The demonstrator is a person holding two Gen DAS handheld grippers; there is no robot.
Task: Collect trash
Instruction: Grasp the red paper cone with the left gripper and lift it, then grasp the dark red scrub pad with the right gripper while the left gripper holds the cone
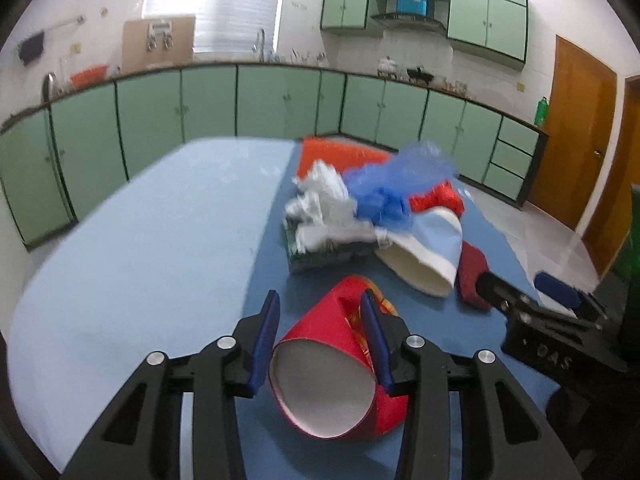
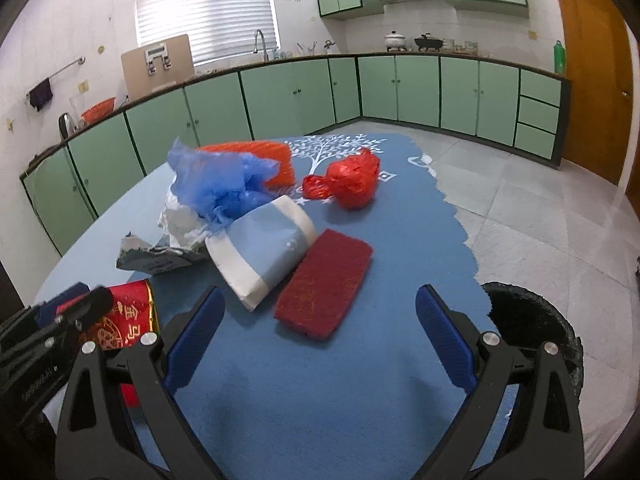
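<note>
My left gripper [image 1: 320, 298] is shut on a red paper cup [image 1: 324, 384] lying on its side with its white mouth toward the camera; the right pad dents its wall. From the right wrist view the cup [image 2: 128, 316] and left gripper [image 2: 72, 304] sit at the lower left. My right gripper [image 2: 320, 292] is open over the blue table cloth [image 2: 304, 392], just short of a dark red scouring pad [image 2: 324, 288]. Behind the pad lie a light blue and white cup [image 2: 264, 256], a blue plastic bag [image 2: 216, 188], white crumpled plastic [image 2: 180, 224] and a red plastic bag [image 2: 352, 184].
A black-lined bin [image 2: 532, 320] stands on the floor by the table's right edge. A flattened carton [image 2: 156, 256] and an orange pad [image 2: 260, 156] lie in the trash pile. Green cabinets [image 2: 300, 92] line the walls, with a wooden door [image 2: 592, 76] at right.
</note>
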